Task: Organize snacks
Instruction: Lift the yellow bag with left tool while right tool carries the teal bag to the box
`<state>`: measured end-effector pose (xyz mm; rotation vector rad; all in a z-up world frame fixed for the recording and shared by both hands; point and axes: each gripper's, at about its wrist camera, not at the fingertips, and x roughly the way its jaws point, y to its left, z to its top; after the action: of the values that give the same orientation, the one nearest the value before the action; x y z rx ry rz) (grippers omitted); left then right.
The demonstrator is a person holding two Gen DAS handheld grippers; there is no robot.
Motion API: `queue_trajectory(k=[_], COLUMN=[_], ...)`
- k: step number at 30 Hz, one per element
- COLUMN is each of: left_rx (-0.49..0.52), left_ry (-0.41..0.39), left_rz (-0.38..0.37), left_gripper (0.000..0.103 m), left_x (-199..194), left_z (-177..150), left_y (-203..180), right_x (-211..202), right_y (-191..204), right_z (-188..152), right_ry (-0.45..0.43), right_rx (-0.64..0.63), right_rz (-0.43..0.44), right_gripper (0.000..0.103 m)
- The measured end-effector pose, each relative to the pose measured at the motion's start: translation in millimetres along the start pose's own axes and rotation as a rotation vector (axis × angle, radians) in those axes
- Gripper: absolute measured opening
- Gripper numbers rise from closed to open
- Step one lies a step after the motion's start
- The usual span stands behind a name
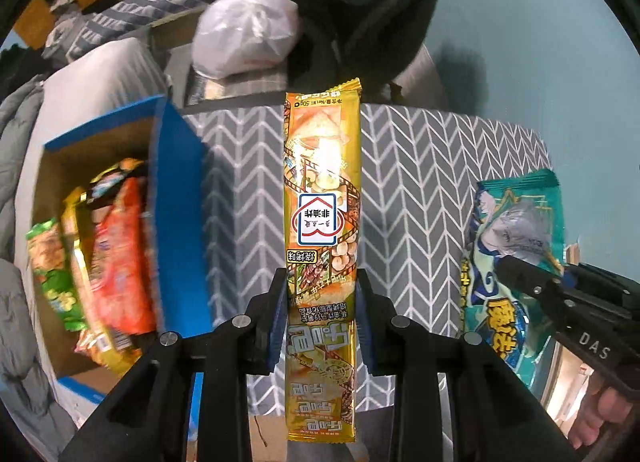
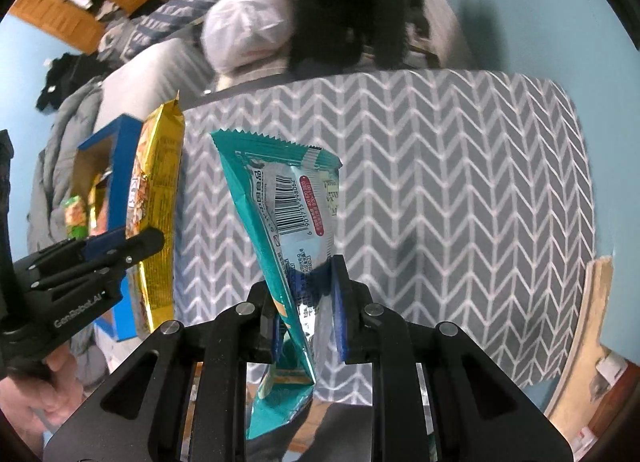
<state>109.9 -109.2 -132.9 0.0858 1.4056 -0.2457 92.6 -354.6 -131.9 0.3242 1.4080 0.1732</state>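
My left gripper (image 1: 322, 282) is shut on a long yellow snack pack (image 1: 322, 190) and holds it upright above the grey chevron cloth (image 1: 420, 182). The pack also shows at the left of the right wrist view (image 2: 158, 198), with the left gripper (image 2: 140, 240) on it. My right gripper (image 2: 306, 282) is shut on a teal snack pack (image 2: 288, 198), barcode side facing me, held above the cloth (image 2: 440, 182). In the left wrist view the teal pack (image 1: 516, 238) is at the right, held by the right gripper (image 1: 516, 262). A blue box (image 1: 176, 198) at the left holds several snack packs (image 1: 116, 246).
The blue box also shows in the right wrist view (image 2: 120, 166). A white plastic bag (image 1: 244, 30) and a dark garment (image 1: 360, 2) lie beyond the cloth's far edge. Grey bedding (image 1: 24, 134) surrounds the box. A wooden edge (image 2: 588, 322) is at the right.
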Motion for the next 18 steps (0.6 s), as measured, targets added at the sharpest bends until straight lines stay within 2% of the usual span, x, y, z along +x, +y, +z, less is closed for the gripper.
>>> queue_trajectory(k=[9, 18], left_rx=[-0.086, -0.18], left_ry=[-0.05, -0.082], left_rz=[0.011, 0.051], left_gripper=[0.031, 0.031], left_x=[-37, -53], left_z=[-16, -32], left_y=[60, 132], right_x=[10, 27], right_y=[85, 173], right_z=[12, 27], right_ry=[-0.006, -0.008], right_rx=[-0.127, -0.224], right_rz=[0.071, 0.142], right_gripper=[0.017, 0.017])
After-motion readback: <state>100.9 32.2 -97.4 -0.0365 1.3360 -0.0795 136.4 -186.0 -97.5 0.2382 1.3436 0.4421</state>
